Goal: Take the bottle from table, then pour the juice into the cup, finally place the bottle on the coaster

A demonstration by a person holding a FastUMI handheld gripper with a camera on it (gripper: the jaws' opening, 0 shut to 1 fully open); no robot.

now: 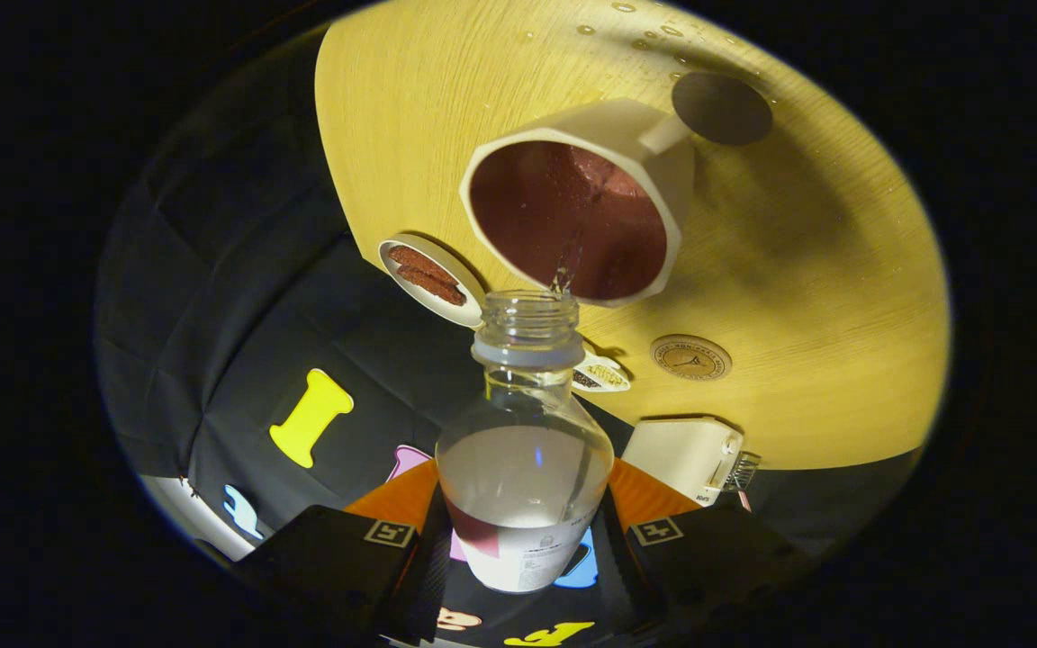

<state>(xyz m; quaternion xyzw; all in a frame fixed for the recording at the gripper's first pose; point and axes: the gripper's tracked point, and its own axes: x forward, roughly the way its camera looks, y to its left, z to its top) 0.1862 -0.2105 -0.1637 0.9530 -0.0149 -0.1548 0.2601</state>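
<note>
The clear bottle (524, 450) is sitting between the tongs (523, 540), which are pinching its lower body from both sides. It is tilting forward, neck pointing away along the fingers, a thin stream running from its mouth into the white cup (590, 202) just beyond. Its label print is too small to read. Beyond the cup, a dark round coaster (722, 108) is lying on the yellow wooden table (825, 270).

— What is carried by the round wooden desk (825, 297)?
— A white cup (608, 180), a dark coaster (721, 108), a small dish (428, 279), a round disc (689, 357), a white box (685, 454); droplets are seen near the coaster.
</note>
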